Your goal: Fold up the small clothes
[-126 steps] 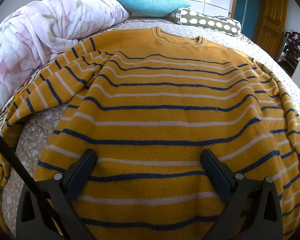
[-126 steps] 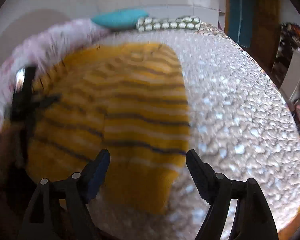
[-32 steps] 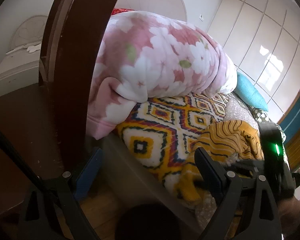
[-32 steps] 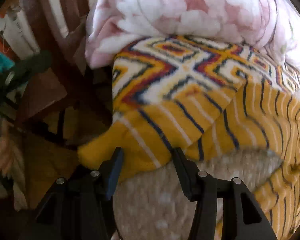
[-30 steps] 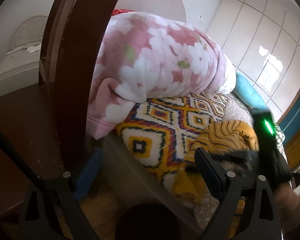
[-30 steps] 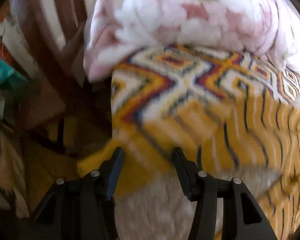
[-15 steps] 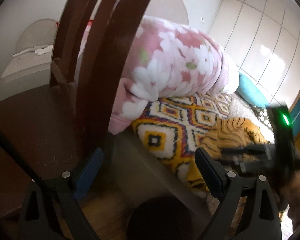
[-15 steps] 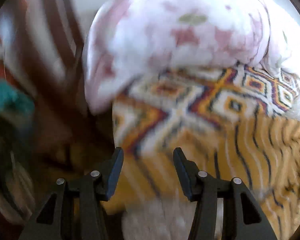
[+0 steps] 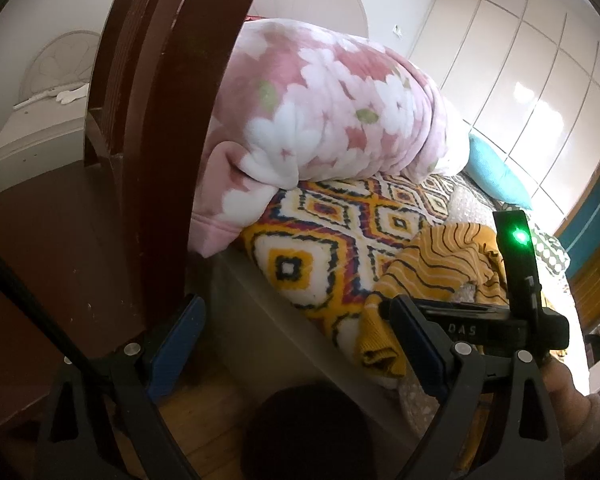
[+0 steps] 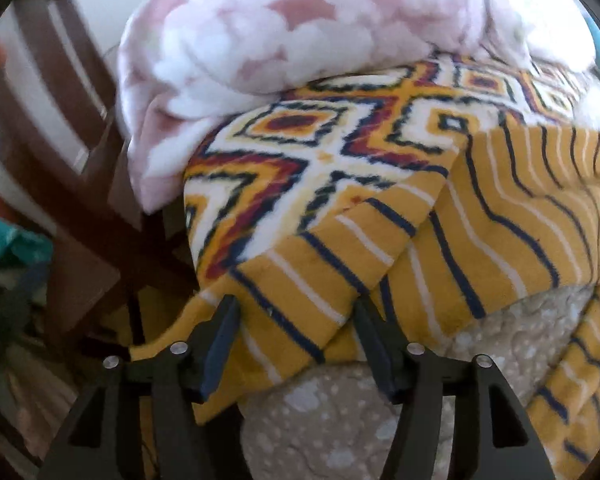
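The mustard sweater with navy and white stripes [image 10: 480, 232] lies rumpled on the bed, one sleeve [image 10: 300, 280] draped over the bed's corner. My right gripper [image 10: 296, 320] is open, its jaws on either side of the sleeve end, not closed on it. In the left wrist view the sweater [image 9: 440, 264] is bunched at the bed edge and the right gripper [image 9: 480, 326] reaches in at its cuff. My left gripper [image 9: 296, 328] is open and empty, off the bed beside the footboard.
A pink floral duvet [image 9: 324, 112] is piled on a diamond-patterned blanket [image 9: 340, 232]. A dark wooden bed frame [image 9: 156, 160] stands close on the left. A teal pillow [image 9: 496, 172] lies at the far end. Wooden floor [image 9: 204, 432] below.
My right gripper has moved down onto the sleeve end, which now lies between its open jaws. My left gripper has stayed open beside the bed frame.
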A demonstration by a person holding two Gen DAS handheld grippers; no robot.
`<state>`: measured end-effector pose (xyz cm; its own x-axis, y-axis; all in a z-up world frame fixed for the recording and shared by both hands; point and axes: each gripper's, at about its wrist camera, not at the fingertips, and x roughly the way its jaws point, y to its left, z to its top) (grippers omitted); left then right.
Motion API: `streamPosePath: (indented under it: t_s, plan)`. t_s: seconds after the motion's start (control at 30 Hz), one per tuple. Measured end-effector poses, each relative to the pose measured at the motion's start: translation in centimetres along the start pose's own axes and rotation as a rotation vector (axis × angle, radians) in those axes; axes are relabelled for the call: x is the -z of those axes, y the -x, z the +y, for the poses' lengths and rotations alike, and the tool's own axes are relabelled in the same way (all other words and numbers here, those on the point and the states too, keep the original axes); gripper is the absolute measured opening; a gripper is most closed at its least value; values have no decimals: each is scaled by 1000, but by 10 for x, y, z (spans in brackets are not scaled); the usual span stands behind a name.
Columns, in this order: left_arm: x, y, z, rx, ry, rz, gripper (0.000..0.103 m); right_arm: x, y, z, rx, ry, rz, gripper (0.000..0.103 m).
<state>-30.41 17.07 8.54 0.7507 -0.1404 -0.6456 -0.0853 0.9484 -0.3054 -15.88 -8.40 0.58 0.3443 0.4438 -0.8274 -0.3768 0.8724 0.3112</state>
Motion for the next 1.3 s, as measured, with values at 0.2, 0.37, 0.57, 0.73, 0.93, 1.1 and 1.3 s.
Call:
streamPosePath:
  t_s: [0.2,0.37,0.57,0.73,0.93,1.1,1.3]
  plan:
    - [0,-2,-17,29,-26,14,92,13,7,3,69,-55,-70,66]
    - [1,1,-32,38,-57,16,92,5,4,11,23,-34,-79,28]
    - [-9,8,-47,31,-95,5,92,-16,57,-14,-21,-23,-137,11]
    - [-15,7,-80,60,-167,-7,92,-21,160,-99,93,-115,-272,11]
    - [-8,-8,-130,137,-237,40,92,26,245,-231,294,-314,-272,11]
    - [1,-26,-173,212,-271,117,92,78,248,-326,677,-421,-140,13]
    - [11,-45,-227,244,-410,186,92,137,276,-350,770,-494,-172,41]
